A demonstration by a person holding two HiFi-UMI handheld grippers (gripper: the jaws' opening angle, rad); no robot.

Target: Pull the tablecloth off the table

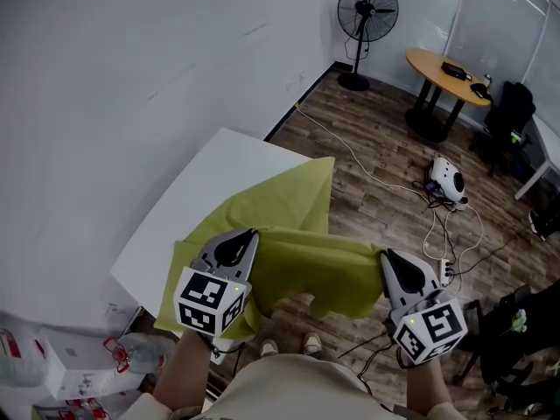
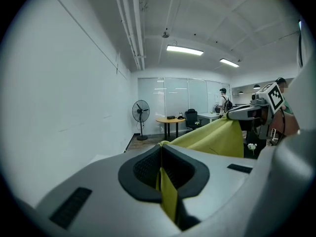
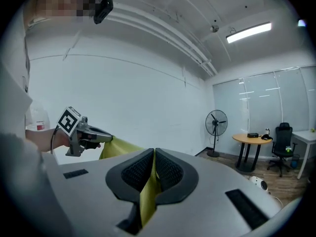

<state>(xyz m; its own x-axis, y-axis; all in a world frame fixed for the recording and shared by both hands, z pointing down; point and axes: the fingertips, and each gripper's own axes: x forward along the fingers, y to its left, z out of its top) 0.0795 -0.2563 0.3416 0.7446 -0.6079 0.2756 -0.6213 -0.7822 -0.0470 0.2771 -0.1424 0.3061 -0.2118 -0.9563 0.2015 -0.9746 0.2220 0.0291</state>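
tablecloth (image 1: 289, 204) is hanging pinched in left gripper (image 1: 249, 234) and right gripper (image 1: 385, 256), part lying on bench (image 1: 201, 199); thin edge possibly slipping free under drag.

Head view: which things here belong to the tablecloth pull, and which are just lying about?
In the job: tablecloth, white table, left gripper and right gripper, both shut on the tablecloth.
Lying about: fan, round table, floor cables, white device.
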